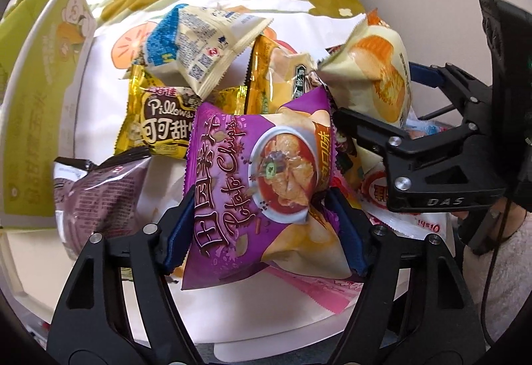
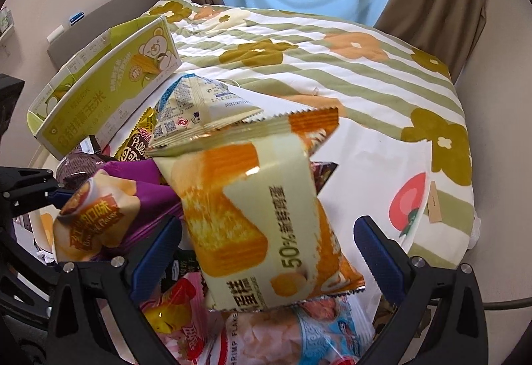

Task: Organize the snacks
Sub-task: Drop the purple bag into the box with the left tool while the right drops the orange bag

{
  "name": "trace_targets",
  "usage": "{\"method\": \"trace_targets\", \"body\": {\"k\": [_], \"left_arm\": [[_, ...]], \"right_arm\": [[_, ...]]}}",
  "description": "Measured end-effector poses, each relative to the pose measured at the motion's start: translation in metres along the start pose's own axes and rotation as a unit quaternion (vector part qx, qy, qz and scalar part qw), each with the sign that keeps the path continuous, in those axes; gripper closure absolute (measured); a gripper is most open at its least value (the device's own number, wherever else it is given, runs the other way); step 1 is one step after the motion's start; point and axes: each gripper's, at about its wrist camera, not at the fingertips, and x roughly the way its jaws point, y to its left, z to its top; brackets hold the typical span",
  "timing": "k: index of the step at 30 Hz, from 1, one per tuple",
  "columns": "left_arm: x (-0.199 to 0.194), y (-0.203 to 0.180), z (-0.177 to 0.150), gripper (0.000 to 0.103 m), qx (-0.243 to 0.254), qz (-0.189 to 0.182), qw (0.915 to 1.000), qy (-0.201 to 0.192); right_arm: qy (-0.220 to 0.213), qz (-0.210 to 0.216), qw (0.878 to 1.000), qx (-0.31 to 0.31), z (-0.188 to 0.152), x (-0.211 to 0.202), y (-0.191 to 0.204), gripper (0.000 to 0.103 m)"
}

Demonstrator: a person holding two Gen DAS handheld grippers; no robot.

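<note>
My left gripper (image 1: pixel 262 228) is shut on a purple potato chips bag (image 1: pixel 262 185), its blue pads pressing both sides. My right gripper (image 2: pixel 266 248) stands open around a cream and orange cake packet (image 2: pixel 259 208); the pads (image 2: pixel 375 252) do not touch it. That cake packet (image 1: pixel 375 72) and the right gripper (image 1: pixel 382 132) also show at the right of the left wrist view. Several other snacks lie heaped on the bed: a yellow Pillows bag (image 1: pixel 156 122), a cream and blue packet (image 1: pixel 199 46) and a dark purple bag (image 1: pixel 93 198).
A green and white carton (image 2: pixel 99 89) lies at the left of the heap. The flowered striped quilt (image 2: pixel 332 65) spreads behind. A shrimp flakes bag (image 2: pixel 299 331) and a pink packet (image 2: pixel 179 311) lie under the right gripper. Curtains and a window stand at the back.
</note>
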Motion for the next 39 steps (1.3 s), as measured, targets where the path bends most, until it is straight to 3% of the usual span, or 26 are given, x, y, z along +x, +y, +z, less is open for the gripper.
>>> {"method": "trace_targets", "body": {"k": [1, 3, 8, 18, 27, 33, 39], "left_arm": [[-0.001, 0.000, 0.000, 0.032, -0.001, 0.000, 1.0000, 0.000], [-0.002, 0.001, -0.001, 0.032, -0.002, 0.000, 1.0000, -0.001], [-0.007, 0.003, -0.004, 0.032, -0.007, -0.003, 1.0000, -0.004], [-0.036, 0.005, -0.007, 0.032, -0.006, -0.009, 0.9993, -0.036], [-0.107, 0.022, -0.008, 0.032, -0.028, 0.005, 0.9933, -0.112], [-0.155, 0.060, 0.001, 0.032, -0.044, 0.022, 0.9856, -0.162], [-0.189, 0.123, 0.016, 0.032, -0.060, 0.027, 0.9794, -0.191]], "right_arm": [[0.000, -0.002, 1.000, -0.006, 0.000, 0.001, 0.002, 0.001], [0.004, -0.003, 1.000, -0.015, 0.000, 0.003, 0.005, 0.025], [0.014, -0.017, 0.999, -0.024, -0.004, 0.003, 0.008, 0.038], [-0.015, -0.020, 1.000, -0.007, 0.002, -0.028, 0.012, 0.040], [-0.053, -0.007, 0.999, 0.002, 0.028, -0.079, 0.032, 0.040], [-0.084, 0.011, 0.996, 0.005, 0.060, -0.109, 0.057, 0.040], [-0.108, 0.027, 0.994, -0.003, 0.099, -0.115, 0.103, 0.040]]}}
